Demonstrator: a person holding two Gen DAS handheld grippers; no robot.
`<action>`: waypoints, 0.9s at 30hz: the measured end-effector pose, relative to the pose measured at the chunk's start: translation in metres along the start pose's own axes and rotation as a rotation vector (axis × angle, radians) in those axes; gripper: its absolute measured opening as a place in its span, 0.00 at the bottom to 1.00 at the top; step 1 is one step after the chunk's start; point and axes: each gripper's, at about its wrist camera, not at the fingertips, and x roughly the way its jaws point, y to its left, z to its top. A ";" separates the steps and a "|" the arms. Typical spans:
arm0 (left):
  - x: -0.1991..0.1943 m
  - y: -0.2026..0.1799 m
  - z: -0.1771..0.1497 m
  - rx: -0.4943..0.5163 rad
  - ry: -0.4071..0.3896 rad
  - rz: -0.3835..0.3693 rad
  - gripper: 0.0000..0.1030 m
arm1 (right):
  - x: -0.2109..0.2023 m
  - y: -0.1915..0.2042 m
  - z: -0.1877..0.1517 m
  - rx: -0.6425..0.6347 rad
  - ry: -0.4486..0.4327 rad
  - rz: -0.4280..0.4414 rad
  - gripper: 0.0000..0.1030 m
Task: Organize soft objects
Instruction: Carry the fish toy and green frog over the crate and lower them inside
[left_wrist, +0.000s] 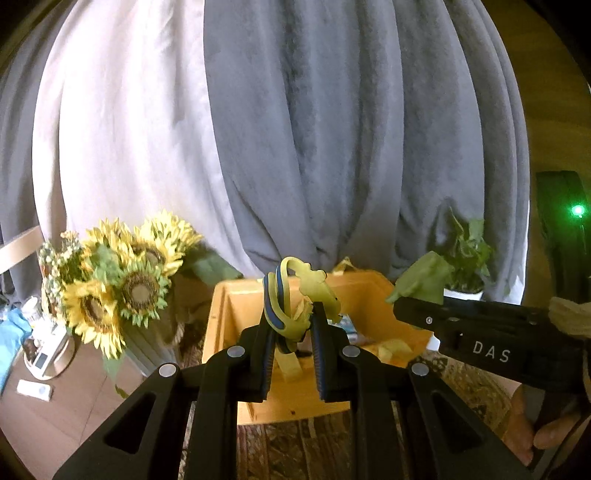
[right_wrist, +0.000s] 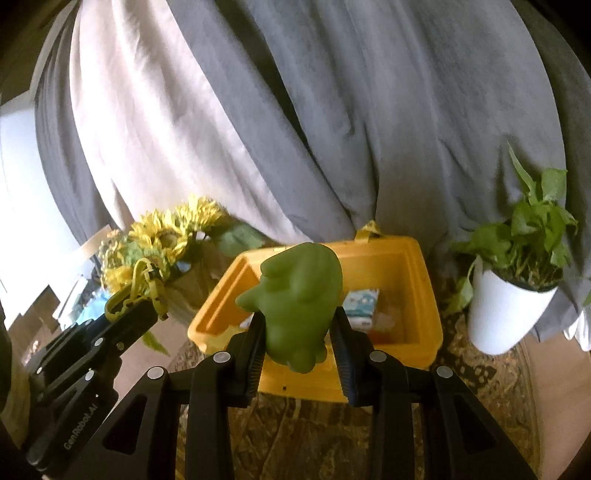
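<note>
Above the bin (right_wrist: 424, 258), a green toy (right_wrist: 299, 295) is clamped in the right gripper (right_wrist: 299, 332) and a yellow strap (left_wrist: 291, 299) in the left gripper (left_wrist: 293, 332), both seemingly poised for dropping inside.

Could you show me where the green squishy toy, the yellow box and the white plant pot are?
green squishy toy (right_wrist: 299, 295), right wrist view, middle of its body.
yellow box (right_wrist: 430, 295), right wrist view, right wall.
white plant pot (right_wrist: 498, 314), right wrist view, front of pot.
</note>
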 end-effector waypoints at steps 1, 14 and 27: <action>0.002 0.001 0.002 -0.002 -0.003 0.000 0.19 | 0.001 0.000 0.003 -0.001 -0.006 0.000 0.34; 0.059 0.022 0.024 -0.019 0.035 -0.007 0.19 | 0.046 -0.007 0.035 0.014 0.014 0.019 0.34; 0.142 0.033 0.024 -0.033 0.210 -0.010 0.19 | 0.124 -0.031 0.045 0.082 0.185 -0.014 0.35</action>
